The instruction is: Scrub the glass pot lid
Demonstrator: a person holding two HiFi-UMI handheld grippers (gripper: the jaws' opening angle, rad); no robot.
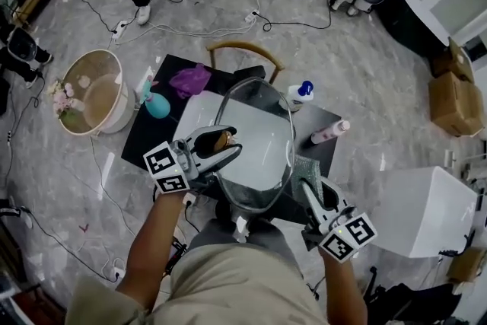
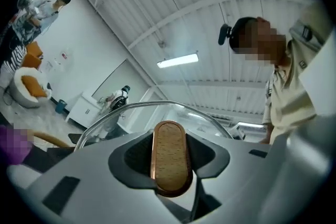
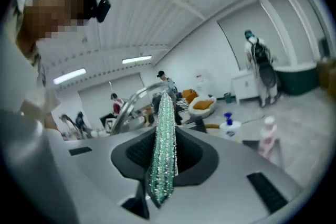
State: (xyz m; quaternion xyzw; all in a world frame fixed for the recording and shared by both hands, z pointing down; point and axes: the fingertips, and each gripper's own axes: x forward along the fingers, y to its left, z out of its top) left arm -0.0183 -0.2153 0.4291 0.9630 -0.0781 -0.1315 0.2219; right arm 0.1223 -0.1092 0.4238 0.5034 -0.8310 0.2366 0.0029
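The glass pot lid (image 1: pixel 259 144), round with a metal rim, is held up on edge over the table in the head view. My left gripper (image 1: pixel 227 144) is shut on the lid's oval wooden knob (image 1: pixel 223 139). In the left gripper view the knob (image 2: pixel 169 157) sits clamped between the jaws, with the lid rim (image 2: pixel 157 105) arching behind it. My right gripper (image 1: pixel 306 185) is shut on a green glittery scrub cloth (image 1: pixel 307 169) beside the lid's lower right rim. The right gripper view shows the cloth (image 3: pixel 162 144) standing upright between the jaws, with the lid's edge (image 3: pixel 130 99) behind it.
On the black table (image 1: pixel 148 135) lie a white board (image 1: pixel 196 114), a teal spray bottle (image 1: pixel 156 104), a purple cloth (image 1: pixel 189 80), a white bottle with a blue cap (image 1: pixel 300 95) and a pink bottle (image 1: pixel 330 132). A chair (image 1: pixel 245 50), a basket (image 1: pixel 95 91) and a white box (image 1: pixel 426 209) stand around.
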